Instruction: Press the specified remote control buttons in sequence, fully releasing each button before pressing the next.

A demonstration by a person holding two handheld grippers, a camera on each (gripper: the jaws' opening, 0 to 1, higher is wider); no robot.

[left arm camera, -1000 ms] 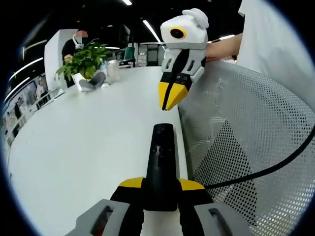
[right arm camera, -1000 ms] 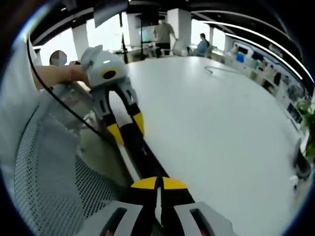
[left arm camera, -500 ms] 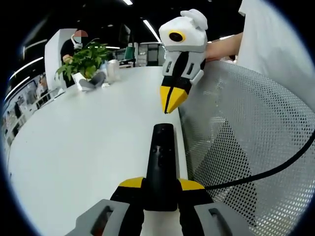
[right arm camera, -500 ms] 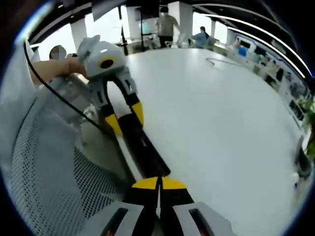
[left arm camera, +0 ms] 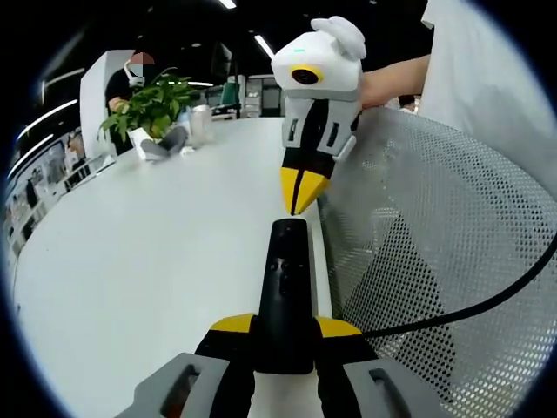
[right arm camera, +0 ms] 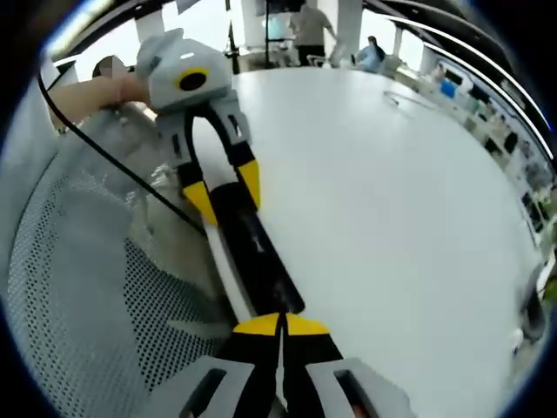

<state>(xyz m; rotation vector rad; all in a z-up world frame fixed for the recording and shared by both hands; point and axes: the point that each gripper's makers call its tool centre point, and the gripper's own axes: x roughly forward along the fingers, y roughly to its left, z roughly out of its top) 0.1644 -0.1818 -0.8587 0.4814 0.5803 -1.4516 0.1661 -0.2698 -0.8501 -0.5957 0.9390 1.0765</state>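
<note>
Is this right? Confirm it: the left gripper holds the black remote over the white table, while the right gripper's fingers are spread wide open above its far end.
Not quite. In the left gripper view the right gripper has its yellow fingers shut together to a point, not spread wide. The rest holds: the left gripper holds the black remote over the white table.

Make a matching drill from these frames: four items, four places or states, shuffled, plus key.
1. slim black remote control
2. right gripper
3. green potted plant
4. white perforated mesh chair back

A. far end of the white table
B. beside the table edge
C. clamped in the left gripper
D. shut, tips near the remote's far end

Pairs: 1-C, 2-D, 3-A, 4-B
</note>
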